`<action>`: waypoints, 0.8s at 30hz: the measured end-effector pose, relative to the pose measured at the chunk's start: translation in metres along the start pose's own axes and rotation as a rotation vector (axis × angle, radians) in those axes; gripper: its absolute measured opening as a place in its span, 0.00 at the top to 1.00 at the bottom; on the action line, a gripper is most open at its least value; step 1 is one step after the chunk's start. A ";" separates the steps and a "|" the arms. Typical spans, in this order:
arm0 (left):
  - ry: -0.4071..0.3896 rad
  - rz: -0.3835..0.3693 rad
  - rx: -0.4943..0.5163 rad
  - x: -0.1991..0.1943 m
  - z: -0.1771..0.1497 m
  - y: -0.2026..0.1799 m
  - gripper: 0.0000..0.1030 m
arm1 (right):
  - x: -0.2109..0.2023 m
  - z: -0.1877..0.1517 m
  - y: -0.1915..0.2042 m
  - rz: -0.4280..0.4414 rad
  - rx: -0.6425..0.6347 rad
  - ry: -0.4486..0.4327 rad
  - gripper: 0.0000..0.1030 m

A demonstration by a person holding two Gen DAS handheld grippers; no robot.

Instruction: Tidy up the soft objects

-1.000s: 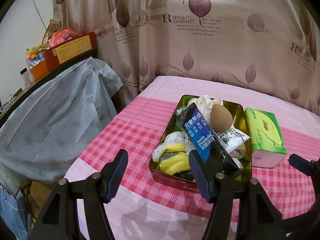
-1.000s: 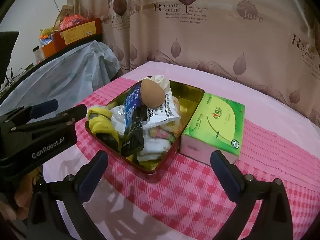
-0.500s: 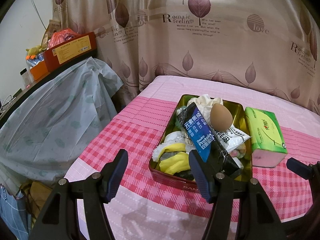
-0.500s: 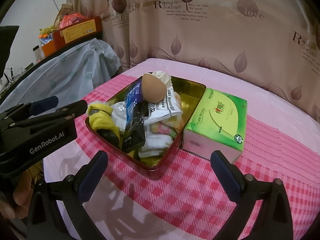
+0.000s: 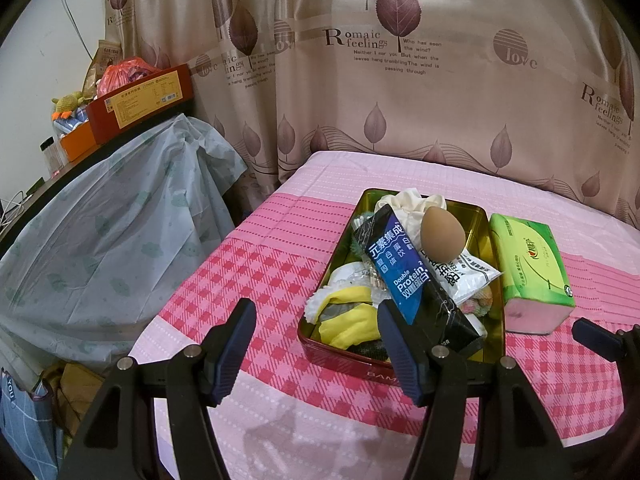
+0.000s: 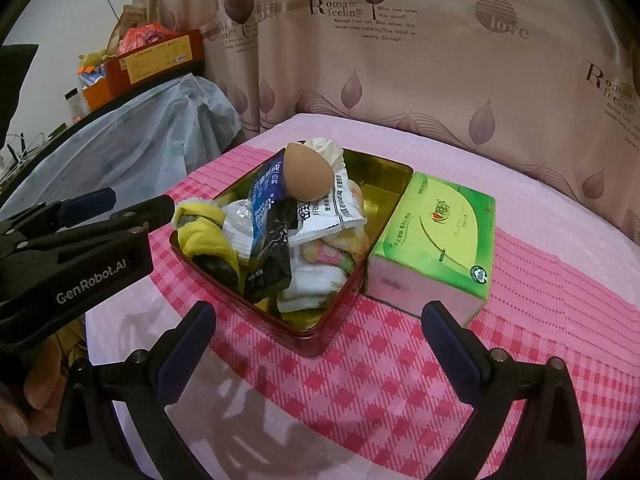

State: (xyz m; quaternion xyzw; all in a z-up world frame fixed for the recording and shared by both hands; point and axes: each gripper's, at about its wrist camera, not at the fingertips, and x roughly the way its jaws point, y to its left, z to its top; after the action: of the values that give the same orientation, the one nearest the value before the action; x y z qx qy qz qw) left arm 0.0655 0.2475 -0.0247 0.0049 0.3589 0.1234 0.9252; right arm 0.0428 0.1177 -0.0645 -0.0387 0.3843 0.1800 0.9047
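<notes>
Brimming with socks and packets, the tin (image 6: 384,178) sits before both grippers' released jaws.

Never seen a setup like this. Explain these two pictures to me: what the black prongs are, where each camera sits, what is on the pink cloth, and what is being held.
There is no robot here: a person carries a two-finger gripper in each hand, and each gripper has a wide-angle camera looking forward along its fingers. The black prongs at the bottom of each picture are those fingers. One picture comes from the left gripper, the other from the right gripper, which also sees the left one from the side.

On the pink checked cloth stands a metal tin heaped with soft things: a brown egg-shaped sponge on top, a blue and black packet, a white packet, yellow cloth and folded towels. A green tissue pack lies beside the tin.

Both grippers are open and hold nothing.
</notes>
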 end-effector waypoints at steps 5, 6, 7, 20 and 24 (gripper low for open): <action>0.001 0.001 0.001 0.000 0.000 0.000 0.37 | 0.001 -0.001 0.001 -0.004 -0.001 0.005 0.01; 0.000 0.000 0.000 0.000 0.000 0.000 0.37 | 0.001 -0.002 0.001 -0.002 0.000 0.004 0.01; 0.000 0.000 0.000 0.000 0.000 0.000 0.37 | 0.001 -0.001 0.001 -0.003 -0.001 0.004 0.01; 0.000 0.001 0.001 0.000 0.000 0.000 0.37 | 0.002 -0.003 0.005 -0.002 -0.004 0.010 0.01; 0.001 0.001 0.002 0.000 0.000 0.000 0.37 | 0.002 -0.003 0.006 -0.002 -0.004 0.010 0.01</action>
State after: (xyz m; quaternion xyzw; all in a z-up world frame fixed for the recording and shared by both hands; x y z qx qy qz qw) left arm 0.0656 0.2474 -0.0247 0.0057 0.3595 0.1234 0.9249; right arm 0.0398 0.1232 -0.0679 -0.0420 0.3886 0.1796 0.9028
